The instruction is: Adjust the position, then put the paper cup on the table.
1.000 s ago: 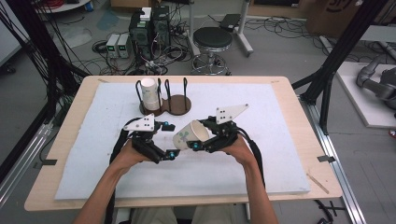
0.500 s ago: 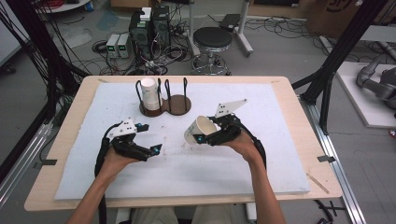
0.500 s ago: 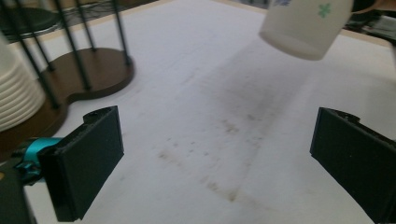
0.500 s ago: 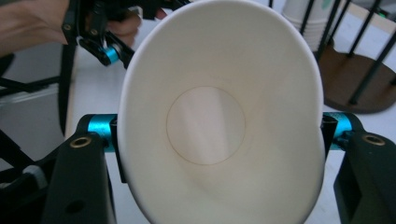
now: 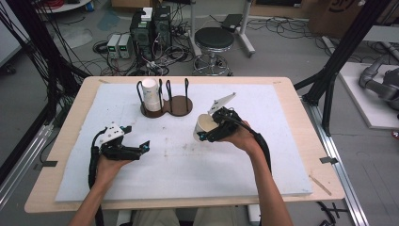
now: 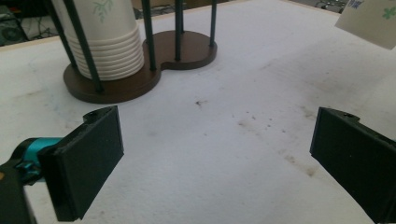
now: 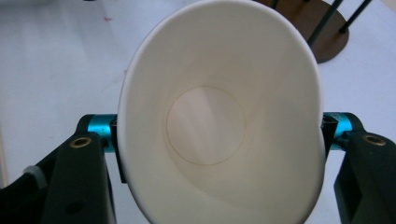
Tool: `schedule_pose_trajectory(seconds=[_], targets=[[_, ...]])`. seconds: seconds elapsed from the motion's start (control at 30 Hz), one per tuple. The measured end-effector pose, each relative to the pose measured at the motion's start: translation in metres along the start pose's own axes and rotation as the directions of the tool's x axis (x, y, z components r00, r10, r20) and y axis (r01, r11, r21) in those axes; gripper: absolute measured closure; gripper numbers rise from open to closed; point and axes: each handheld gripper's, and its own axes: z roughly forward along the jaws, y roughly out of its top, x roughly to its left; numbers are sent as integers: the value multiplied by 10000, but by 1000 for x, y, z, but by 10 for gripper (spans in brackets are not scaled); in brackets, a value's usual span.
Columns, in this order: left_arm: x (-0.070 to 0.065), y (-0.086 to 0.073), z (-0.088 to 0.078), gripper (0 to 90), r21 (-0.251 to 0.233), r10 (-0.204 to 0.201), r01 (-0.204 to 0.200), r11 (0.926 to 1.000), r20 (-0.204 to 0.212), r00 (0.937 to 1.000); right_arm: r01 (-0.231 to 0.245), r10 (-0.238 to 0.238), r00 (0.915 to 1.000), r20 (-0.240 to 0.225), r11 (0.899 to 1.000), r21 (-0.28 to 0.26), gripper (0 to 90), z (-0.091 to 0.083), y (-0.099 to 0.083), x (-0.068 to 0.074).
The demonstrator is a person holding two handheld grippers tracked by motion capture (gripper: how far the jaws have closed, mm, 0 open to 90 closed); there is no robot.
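High view: your right gripper (image 5: 203,134) clamps one paper cup (image 5: 202,127) above the mat, apart from the holder (image 5: 181,106) w/ its cup stack (image 5: 150,94). Left gripper (image 5: 143,148) sits open, empty; judging by that, the cup is pulled and placing it remains.

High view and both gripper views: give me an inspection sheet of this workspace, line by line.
Surface: white mat on a wooden table, lightly stained.
Job's things: paper cup held tilted above the mat; cup stack in the left bay of the brown holder, right bay empty.
Clutter: nothing seen.
Grippers: right tool shut on the cup, squeezing it oval; left tool open, empty, low over the mat.
Cables: black leads along both forearms.
Surroundings: stool, electronics boxes, floor cables.
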Motion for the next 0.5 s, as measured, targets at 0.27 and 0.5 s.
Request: schedule_pose_trajectory(seconds=[0.27, 0.5], targets=[[5, -10, 3, 26, -127, 108, -110, 9999, -159, 9998, 13, -31, 9996, 266, 9979, 646, 330, 1, 10, -1], [7, -11, 1, 26, -415, -86, 81, 9991, -136, 9999, 53, -70, 9997, 247, 9978, 658, 330, 2, 10, -2]])
